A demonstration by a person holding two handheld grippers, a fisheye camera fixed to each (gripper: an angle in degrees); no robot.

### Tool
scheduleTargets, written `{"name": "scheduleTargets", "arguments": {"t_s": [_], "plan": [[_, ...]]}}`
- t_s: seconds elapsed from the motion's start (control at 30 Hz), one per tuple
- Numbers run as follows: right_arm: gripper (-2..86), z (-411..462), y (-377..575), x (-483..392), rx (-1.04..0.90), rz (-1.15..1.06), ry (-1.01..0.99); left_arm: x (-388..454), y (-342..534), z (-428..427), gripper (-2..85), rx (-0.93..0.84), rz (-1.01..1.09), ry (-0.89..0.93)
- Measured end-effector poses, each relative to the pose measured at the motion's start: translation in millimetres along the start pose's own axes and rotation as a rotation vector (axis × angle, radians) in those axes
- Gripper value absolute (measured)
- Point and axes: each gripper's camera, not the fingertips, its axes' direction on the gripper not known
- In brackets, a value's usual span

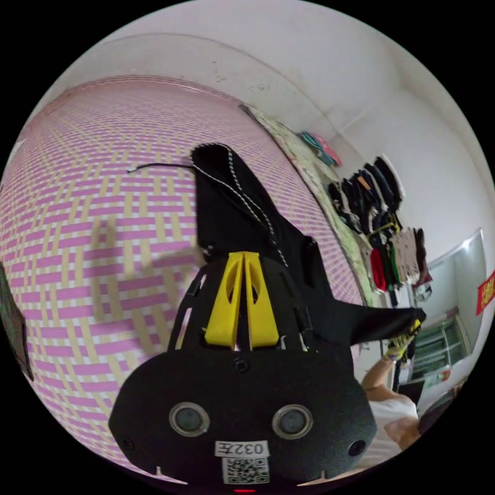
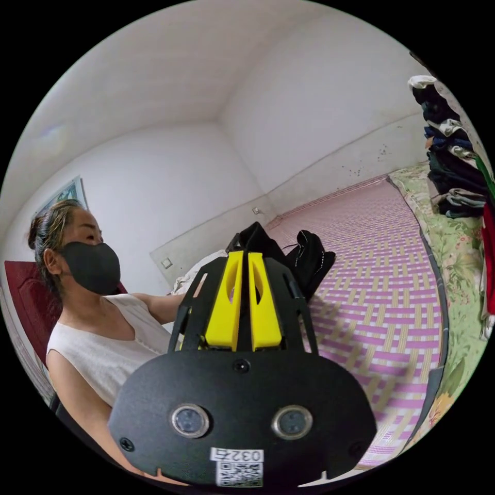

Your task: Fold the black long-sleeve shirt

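Here the black long-sleeve shirt with white stitching [image 1: 242, 216] is hanging stretched above the pink-and-yellow woven mat [image 1: 103, 232]. Both the left gripper [image 1: 243, 258] and right gripper [image 2: 242, 258] are pinching its fabric, their yellow jaws hiding the clamped edges.

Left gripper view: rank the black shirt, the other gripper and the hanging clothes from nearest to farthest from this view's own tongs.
1. Black shirt: clamped in the left tongs, draped over the woven mat.
2. Other gripper: lower right, pinching the shirt's far end.
3. Hanging clothes: right side, along the wall.
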Motion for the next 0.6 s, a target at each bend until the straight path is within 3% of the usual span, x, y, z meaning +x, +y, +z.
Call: {"name": "scheduleTargets", "arguments": {"t_s": [0.23, 0.4, 0.6], "plan": [[-0.7, 55.3, -3.4, -85.6, -0.093, -0.293, -0.266, -27.8, -5.9, 49.0, -0.9, -0.104, -0.101, -0.032], [-0.8, 160.2, 48.1, -147.2, -0.474, -0.441, -0.501, -55.7, 1.7, 58.5, -0.9, -0.004, -0.183, 0.023], [-0.7, 236.7, 120.4, -147.2, -0.784, -0.38, -0.541, -70.4, 6.4, 62.1, -0.9, 0.016, -0.208, 0.068]]}}
